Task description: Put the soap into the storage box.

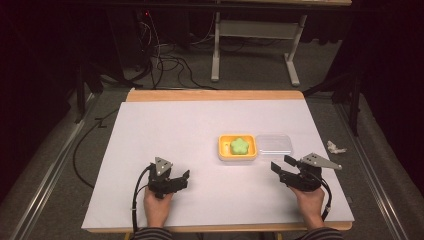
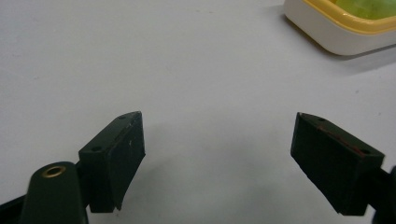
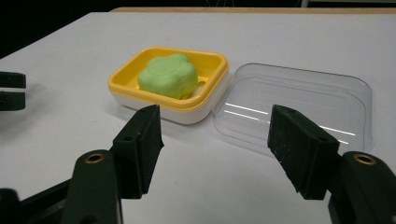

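Inspected from the high view: white tabletop [image 1: 165, 130] with a wooden far edge. Yellow-rimmed dish [image 1: 237, 147] found right of centre, white on its underside, carrying a green flower-shaped lump [image 1: 240, 145]. Clear plastic lid [image 1: 273, 143] noted lying open, touching the dish's right side. Small crumpled white scrap [image 1: 335, 147] seen on the floor off the tabletop's right edge.

Left gripper [image 1: 172, 181] held low at the near left, well apart from the dish. Jaws released, spread wide, nothing between them; confirmed in the left gripper view, left gripper [image 2: 219, 161] over bare white surface, with a corner of the dish [image 2: 336, 35] at upper right.

Right gripper [image 1: 281, 167] held at the near right, just in front of the lid. Jaws likewise released and spread, gripping nothing. From the right gripper view: right gripper [image 3: 215, 149] aimed at the join of dish [image 3: 170, 100] and lid [image 3: 299, 105], near both but touching neither; green lump [image 3: 167, 74] seated inside the dish; left gripper's tips visible at the far left edge.

Hands [image 1: 157, 205] and striped sleeves noted at the bottom edge
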### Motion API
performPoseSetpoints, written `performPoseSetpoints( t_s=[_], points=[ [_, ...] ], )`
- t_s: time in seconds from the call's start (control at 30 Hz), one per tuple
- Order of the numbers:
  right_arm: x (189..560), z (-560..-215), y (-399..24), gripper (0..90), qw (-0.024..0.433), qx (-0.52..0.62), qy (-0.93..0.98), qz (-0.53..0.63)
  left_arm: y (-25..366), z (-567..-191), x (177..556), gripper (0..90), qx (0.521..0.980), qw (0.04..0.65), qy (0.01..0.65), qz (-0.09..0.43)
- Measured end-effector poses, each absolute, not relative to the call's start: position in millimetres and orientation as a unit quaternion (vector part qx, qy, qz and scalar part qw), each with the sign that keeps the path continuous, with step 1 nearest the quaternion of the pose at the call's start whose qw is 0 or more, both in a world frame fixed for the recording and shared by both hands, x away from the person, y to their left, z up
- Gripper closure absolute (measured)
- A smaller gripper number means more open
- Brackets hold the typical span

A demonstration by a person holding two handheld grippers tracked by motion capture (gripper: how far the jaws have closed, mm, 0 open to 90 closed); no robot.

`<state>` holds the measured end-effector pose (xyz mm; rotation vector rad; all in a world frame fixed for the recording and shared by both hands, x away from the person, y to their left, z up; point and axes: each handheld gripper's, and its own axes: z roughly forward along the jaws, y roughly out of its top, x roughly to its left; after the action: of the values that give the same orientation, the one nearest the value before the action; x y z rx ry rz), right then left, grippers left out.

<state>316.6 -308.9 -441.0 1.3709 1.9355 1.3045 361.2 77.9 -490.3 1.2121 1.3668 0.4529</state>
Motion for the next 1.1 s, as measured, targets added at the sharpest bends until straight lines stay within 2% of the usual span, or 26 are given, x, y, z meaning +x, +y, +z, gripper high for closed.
performPoseSetpoints(
  t_s=[1.1],
  points=[
    [315, -461, -294, 35.9, 0.206, 0.494, 0.724, 0.436, 78, -491, 362, 18.3, 0.519, 0.588, 0.588, 0.199]
  ],
)
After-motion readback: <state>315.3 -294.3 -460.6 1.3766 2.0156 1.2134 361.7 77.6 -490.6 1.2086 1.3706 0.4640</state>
